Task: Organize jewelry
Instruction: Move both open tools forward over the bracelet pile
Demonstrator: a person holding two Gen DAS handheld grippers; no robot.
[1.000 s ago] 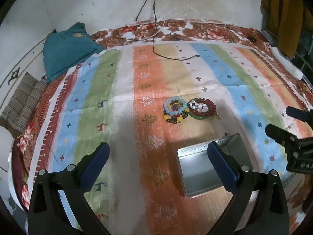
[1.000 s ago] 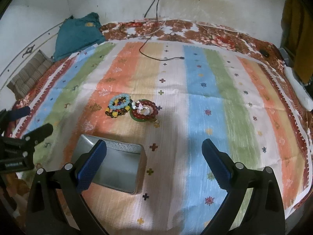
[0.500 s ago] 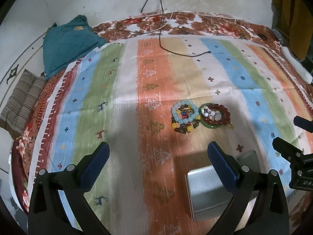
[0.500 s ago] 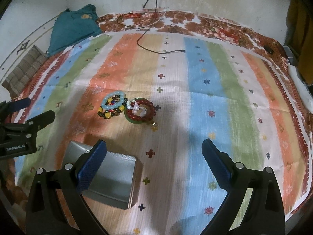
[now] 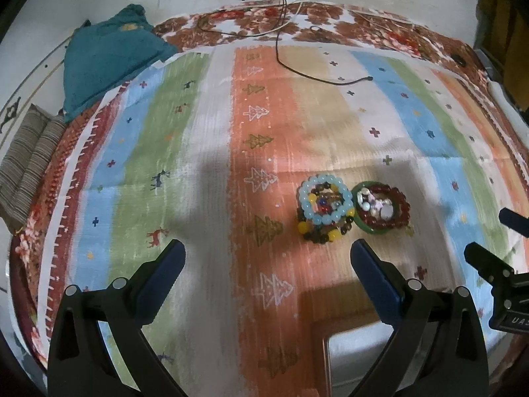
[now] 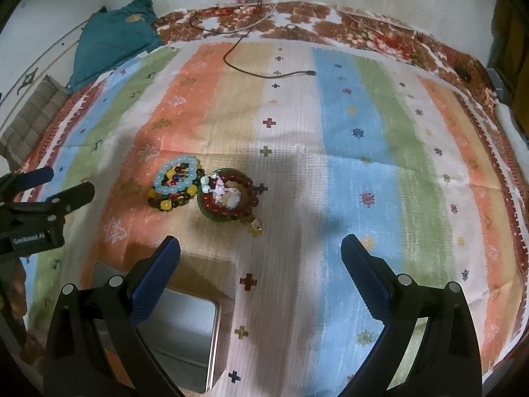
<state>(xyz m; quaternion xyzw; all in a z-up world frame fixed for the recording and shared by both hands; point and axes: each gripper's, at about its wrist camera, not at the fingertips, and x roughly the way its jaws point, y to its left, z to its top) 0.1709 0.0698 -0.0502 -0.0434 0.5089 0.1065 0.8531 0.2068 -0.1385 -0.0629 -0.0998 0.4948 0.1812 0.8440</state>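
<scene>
A pile of bead bracelets lies on the striped cloth: a light-blue bead bracelet (image 5: 325,201) on top of dark and yellow beads, and beside it a dark-red bead bracelet (image 5: 383,206) on a green ring with white pieces inside. Both also show in the right wrist view, the blue one (image 6: 177,177) and the red one (image 6: 228,197). An open silver tin (image 6: 185,337) sits near me; its edge shows in the left wrist view (image 5: 357,357). My left gripper (image 5: 267,268) is open and empty, short of the bracelets. My right gripper (image 6: 261,264) is open and empty, above the cloth.
A striped cloth (image 6: 347,139) covers the bed. A black cable (image 5: 317,76) lies at the far side. A teal cushion (image 5: 105,56) and a striped pillow (image 5: 26,162) sit at the far left. A wall runs behind.
Both grippers have moved forward toward the bracelets, which now appear larger and nearer. The tin has slid toward the bottom of both views. Both stay open.
</scene>
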